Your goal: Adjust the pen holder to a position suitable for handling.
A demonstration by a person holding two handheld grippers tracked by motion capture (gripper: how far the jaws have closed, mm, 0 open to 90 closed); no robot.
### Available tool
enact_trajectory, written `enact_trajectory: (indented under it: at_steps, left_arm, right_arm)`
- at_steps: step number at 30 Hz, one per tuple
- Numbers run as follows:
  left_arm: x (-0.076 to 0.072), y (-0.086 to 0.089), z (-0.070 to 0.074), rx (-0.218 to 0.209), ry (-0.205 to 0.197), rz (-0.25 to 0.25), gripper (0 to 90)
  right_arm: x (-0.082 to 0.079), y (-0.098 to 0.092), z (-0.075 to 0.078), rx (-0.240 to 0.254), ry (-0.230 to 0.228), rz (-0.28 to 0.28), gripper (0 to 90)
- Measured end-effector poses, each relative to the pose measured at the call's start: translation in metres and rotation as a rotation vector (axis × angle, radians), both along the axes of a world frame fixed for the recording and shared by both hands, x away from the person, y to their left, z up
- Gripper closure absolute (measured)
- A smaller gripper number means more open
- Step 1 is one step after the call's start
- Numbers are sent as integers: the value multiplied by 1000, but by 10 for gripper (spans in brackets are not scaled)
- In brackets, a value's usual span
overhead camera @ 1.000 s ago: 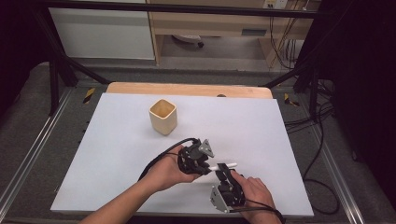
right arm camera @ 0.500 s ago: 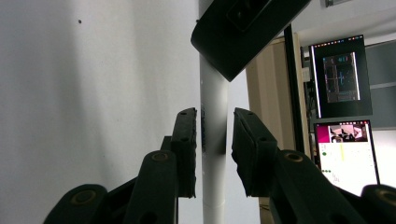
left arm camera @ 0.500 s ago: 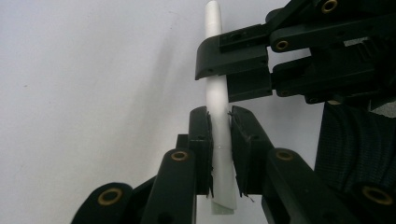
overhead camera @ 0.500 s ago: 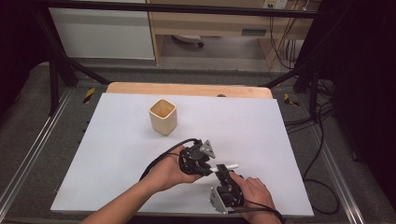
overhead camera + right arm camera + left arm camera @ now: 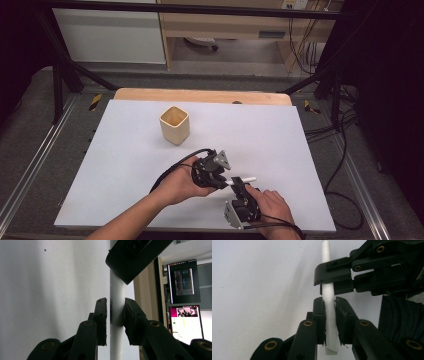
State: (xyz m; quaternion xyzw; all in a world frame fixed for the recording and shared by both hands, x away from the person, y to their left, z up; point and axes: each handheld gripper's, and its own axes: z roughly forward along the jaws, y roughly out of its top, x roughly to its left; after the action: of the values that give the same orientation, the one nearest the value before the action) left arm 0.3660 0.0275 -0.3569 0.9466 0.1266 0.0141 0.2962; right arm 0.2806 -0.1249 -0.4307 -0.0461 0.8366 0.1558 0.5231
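Note:
A thin white tube [image 5: 248, 179] is held level just above the white table sheet, near the front. My left gripper [image 5: 226, 182], in the person's left hand, is shut on one end of it; in the left gripper view its pads [image 5: 320, 315] squeeze the tube [image 5: 326, 255]. My right gripper [image 5: 239, 184] comes up from the front edge and crosses the same tube beside the left one. Its jaws have just been closing with the tube [image 5: 117, 290] between them, and they now press on it [image 5: 116, 307].
A square wooden cup [image 5: 174, 125] stands upright toward the back of the white sheet [image 5: 125, 150], well away from both hands. A wooden board edge [image 5: 200, 95] runs along the back. Cables [image 5: 330, 130] hang off the right side. Two lit screens [image 5: 185, 302] stand beyond the table.

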Motion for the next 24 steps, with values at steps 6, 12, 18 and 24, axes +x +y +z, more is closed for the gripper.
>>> enact_trajectory:
  at_steps: [6,12,18,24]
  left_arm:
    - [0,0,-1,2,6,-6,790]
    - [0,0,-2,2,11,-8,789]
    - [0,1,-4,0,24,-5,789]
    - [1,1,-6,-19,32,9,782]
  right_arm:
    - [0,0,0,0,6,3,770]
    - [-1,0,0,5,19,-4,783]
    - [0,1,0,-7,28,7,784]
    - [0,0,-1,4,42,-1,784]
